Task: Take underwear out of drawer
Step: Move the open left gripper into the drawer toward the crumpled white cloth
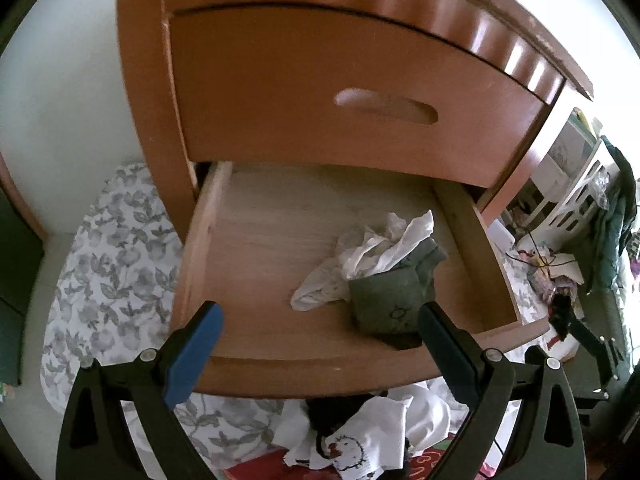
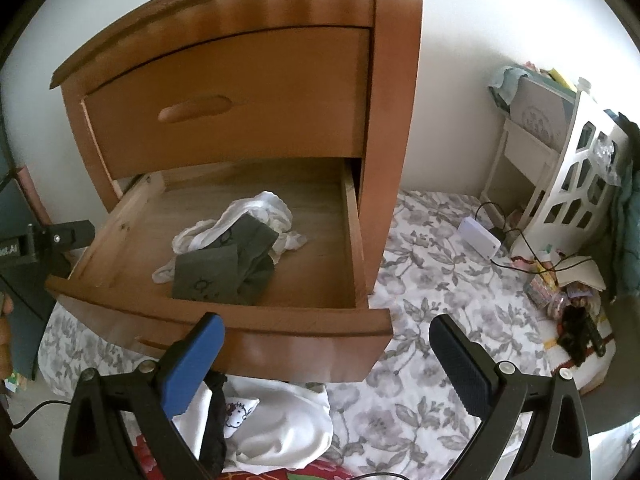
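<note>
Where drawer (image 2: pixel 362 240) gapes, green underwear (image 2: pixel 224 270) lies flat, crumpled.

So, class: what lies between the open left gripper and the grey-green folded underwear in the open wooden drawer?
In the left wrist view, only the drawer's curved wooden front panel and bare drawer floor separate the left gripper from the grey-green folded underwear.

Partial "t.AI" on left gripper (image 2: pixel 24 246) body

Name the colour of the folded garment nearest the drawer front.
Olive green garment; clearest in right wrist view.
</note>
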Demonstrator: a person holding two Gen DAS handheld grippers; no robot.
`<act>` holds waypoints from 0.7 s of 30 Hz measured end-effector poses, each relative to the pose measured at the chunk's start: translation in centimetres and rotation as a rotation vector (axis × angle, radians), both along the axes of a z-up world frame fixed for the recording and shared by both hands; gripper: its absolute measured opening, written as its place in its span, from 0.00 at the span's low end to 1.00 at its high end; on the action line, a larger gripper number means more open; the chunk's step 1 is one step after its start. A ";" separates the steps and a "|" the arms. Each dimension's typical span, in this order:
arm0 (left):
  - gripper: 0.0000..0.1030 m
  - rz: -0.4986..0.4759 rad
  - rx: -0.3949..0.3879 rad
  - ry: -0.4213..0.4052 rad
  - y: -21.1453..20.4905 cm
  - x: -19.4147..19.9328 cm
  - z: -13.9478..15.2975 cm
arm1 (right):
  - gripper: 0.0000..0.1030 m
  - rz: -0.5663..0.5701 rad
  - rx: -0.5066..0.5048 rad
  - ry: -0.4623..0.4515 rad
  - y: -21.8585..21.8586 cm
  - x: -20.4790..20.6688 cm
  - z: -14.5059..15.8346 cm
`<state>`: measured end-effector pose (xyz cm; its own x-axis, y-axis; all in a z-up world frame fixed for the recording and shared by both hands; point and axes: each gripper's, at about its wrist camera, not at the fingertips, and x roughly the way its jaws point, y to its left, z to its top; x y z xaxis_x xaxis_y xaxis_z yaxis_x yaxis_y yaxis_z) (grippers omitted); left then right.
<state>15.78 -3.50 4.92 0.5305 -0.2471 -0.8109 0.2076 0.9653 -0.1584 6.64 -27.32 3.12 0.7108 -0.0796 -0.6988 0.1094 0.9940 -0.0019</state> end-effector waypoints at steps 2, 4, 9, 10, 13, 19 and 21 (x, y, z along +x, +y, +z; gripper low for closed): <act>0.95 0.002 -0.001 0.029 0.0 0.6 -0.3 | 1.00 -0.001 0.014 0.011 -0.2 0.2 -0.2; 0.95 0.005 0.007 0.052 -0.1 1.2 -0.6 | 1.00 0.000 0.025 0.025 -0.4 0.3 -0.5; 0.95 -0.016 0.007 0.109 -0.7 3.1 -1.3 | 1.00 -0.004 0.031 0.036 -0.7 0.3 -0.7; 0.95 -0.018 0.008 0.130 -0.9 3.6 -1.5 | 1.00 -0.005 0.031 0.036 -0.8 0.3 -0.7; 0.95 -0.028 0.002 0.165 -1.3 5.3 -1.9 | 1.00 -0.003 0.035 0.037 -0.8 0.2 -0.6; 0.95 -0.027 0.020 0.219 -2.8 7.7 -3.1 | 1.00 -0.019 0.048 0.044 -1.4 -0.1 -0.8; 0.94 -0.037 0.041 0.230 -3.6 8.3 -3.6 | 1.00 -0.027 0.054 0.048 -1.6 -0.2 -0.9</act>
